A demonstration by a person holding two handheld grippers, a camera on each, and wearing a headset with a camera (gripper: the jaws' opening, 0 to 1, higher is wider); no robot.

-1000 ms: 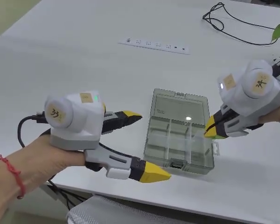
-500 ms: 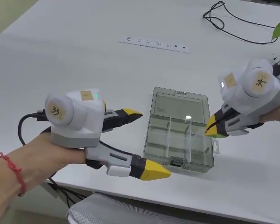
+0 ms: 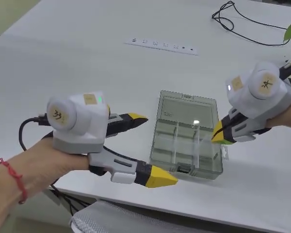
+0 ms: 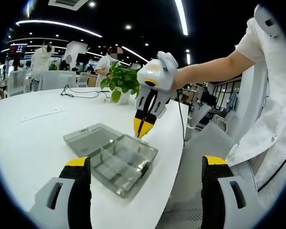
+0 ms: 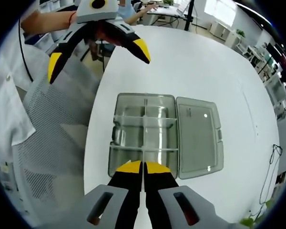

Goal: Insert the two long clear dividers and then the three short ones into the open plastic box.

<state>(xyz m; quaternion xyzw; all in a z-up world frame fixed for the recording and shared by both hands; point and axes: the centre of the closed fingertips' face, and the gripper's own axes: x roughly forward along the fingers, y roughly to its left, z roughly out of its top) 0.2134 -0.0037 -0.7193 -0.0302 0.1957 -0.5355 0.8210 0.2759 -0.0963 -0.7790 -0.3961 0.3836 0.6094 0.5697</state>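
the left gripper (image 3: 149,148) is held over the near table edge, left of the clear plastic box (image 3: 160,158). its jaws are spread wide and grip nothing. in the left gripper view the two yellow tips frame the box (image 4: 109,167) from a distance.

the right gripper (image 3: 219,136) hangs above the right side of the box tray, tips pointed down. its jaws are closed tip to tip; whether a clear divider is pinched between them cannot be told. in the right gripper view the tips (image 5: 143,168) sit over the near wall of the tray.

the box lies open on the white table (image 3: 77,63), near its front edge, with the lid (image 3: 186,110) folded flat behind the tray. clear dividers (image 5: 144,131) stand inside the tray and split it into compartments; their exact count is unclear.

a white power strip (image 3: 161,47) lies well behind the box. a black cable (image 3: 242,29) lies at the far right.
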